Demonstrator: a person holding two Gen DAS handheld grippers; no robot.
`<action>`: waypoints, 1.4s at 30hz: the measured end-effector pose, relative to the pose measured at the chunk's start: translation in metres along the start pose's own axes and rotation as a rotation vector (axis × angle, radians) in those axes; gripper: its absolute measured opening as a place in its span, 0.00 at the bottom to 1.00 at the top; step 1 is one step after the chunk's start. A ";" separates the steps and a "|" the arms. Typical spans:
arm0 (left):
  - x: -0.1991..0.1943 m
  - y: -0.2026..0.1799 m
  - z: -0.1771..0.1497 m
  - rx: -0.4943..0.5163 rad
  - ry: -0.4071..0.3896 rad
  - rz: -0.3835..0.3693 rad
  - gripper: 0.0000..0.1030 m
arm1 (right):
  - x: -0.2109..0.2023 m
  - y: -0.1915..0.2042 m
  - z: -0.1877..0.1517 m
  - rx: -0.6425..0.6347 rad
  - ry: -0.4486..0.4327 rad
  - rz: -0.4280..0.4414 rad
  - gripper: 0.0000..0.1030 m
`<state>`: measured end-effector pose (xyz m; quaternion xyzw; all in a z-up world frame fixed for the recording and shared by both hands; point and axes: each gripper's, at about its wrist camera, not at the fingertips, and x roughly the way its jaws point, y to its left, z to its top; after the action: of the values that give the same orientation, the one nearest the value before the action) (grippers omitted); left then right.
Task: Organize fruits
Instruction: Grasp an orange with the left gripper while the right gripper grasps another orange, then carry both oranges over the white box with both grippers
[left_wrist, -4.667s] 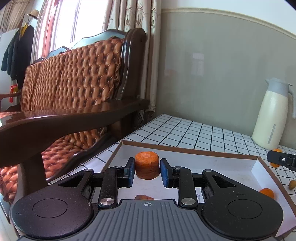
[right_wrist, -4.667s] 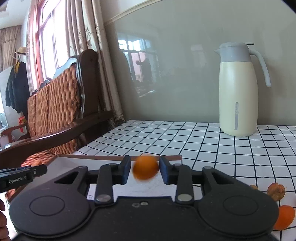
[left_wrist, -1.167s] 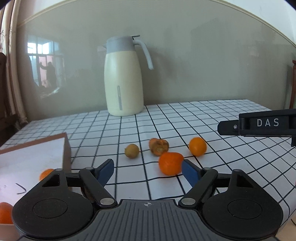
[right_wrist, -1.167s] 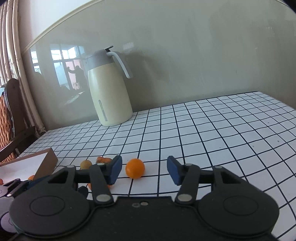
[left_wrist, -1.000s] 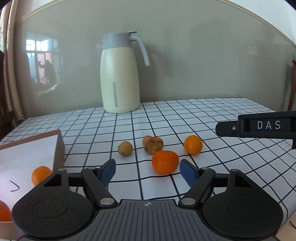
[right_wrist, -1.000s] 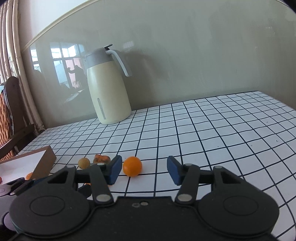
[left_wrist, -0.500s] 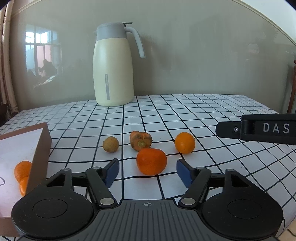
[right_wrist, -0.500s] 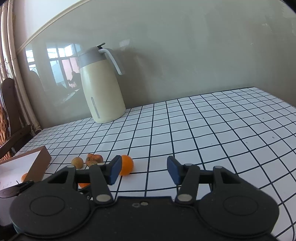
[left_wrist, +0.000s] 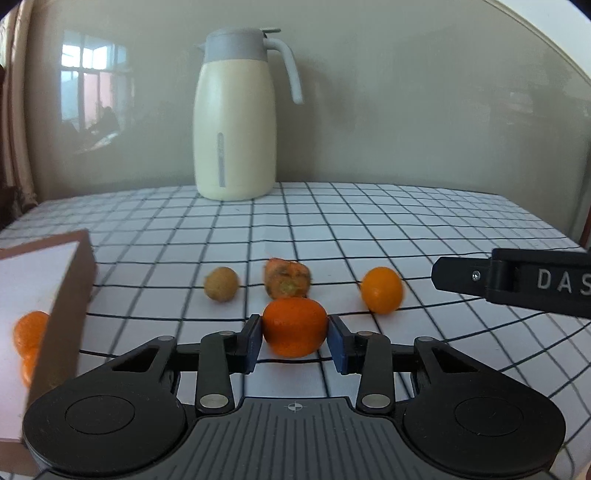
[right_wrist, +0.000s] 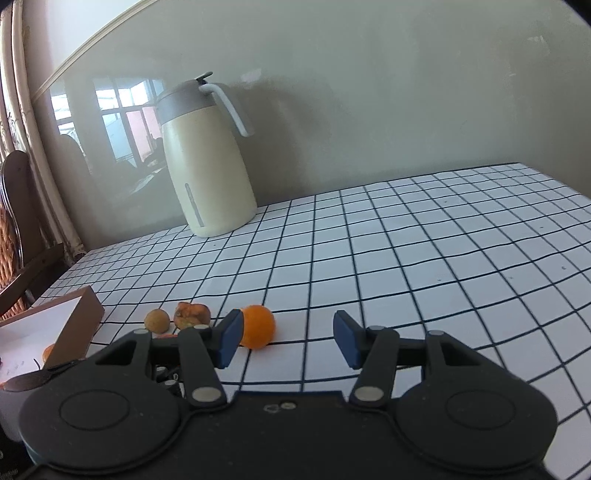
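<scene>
On the checked tablecloth lies a tangerine (left_wrist: 294, 326), and my left gripper (left_wrist: 294, 332) has it between its blue pads; the jaws are closing and both pads touch its sides. Behind it lie a small round orange (left_wrist: 381, 290), a wrinkled brown-orange fruit (left_wrist: 286, 282) and a small tan fruit (left_wrist: 221, 283). My right gripper (right_wrist: 288, 332) is open and holds nothing. The small orange (right_wrist: 258, 330) sits just beyond its left pad, with the wrinkled fruit (right_wrist: 192, 314) and the tan fruit (right_wrist: 157, 319) further left.
A brown-sided box (left_wrist: 66, 295) at the left holds orange fruit (left_wrist: 27, 330); it also shows in the right wrist view (right_wrist: 79, 321). A cream jug (left_wrist: 236, 114) stands by the wall. The right gripper's finger (left_wrist: 517, 280) reaches in from the right. A wooden chair (right_wrist: 18, 229) is at far left.
The left gripper moved forward over the tangerine and its jaws closed from wide apart onto its sides. In the right wrist view the small orange drifted left, up to the left pad.
</scene>
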<state>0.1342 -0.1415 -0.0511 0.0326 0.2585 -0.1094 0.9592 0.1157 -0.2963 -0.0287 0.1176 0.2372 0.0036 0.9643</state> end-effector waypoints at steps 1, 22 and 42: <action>0.000 0.003 0.000 -0.006 0.000 0.006 0.37 | 0.003 0.002 0.000 -0.001 0.005 0.004 0.45; -0.001 0.046 0.000 -0.040 0.027 0.033 0.37 | 0.057 0.027 -0.003 0.015 0.088 -0.026 0.25; -0.007 0.043 0.000 -0.034 0.027 0.006 0.37 | 0.029 0.026 -0.010 -0.026 0.090 0.019 0.24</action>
<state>0.1380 -0.0987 -0.0474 0.0186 0.2729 -0.1017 0.9565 0.1382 -0.2674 -0.0446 0.1070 0.2792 0.0211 0.9540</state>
